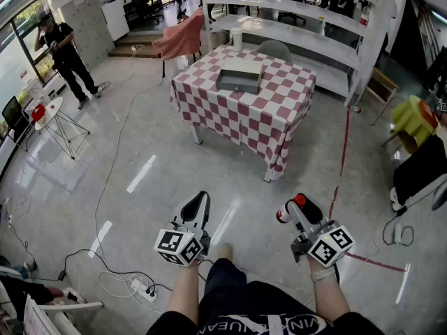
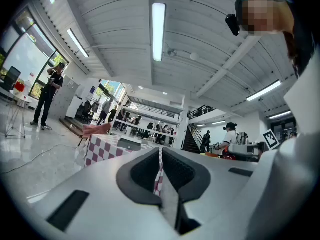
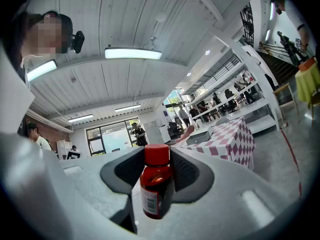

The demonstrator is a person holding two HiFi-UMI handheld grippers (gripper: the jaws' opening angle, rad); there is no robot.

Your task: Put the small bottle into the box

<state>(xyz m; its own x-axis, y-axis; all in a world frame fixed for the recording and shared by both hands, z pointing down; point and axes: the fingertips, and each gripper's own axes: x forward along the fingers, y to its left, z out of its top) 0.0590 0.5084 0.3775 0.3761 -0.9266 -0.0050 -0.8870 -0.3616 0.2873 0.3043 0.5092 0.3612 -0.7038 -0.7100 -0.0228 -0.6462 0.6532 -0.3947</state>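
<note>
bottle (image 3: 156, 184) sits clamped in right gripper (image 3: 157, 160); left gripper (image 2: 161, 158) closed, holding nothing.

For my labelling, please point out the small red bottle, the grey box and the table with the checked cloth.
small red bottle with red cap (image 3: 156, 186): right gripper view, on its body.
flat grey box (image 1: 238, 82): head view, on its front wall.
table with red-and-white checked cloth (image 1: 241, 117): head view, on bare cloth.
</note>
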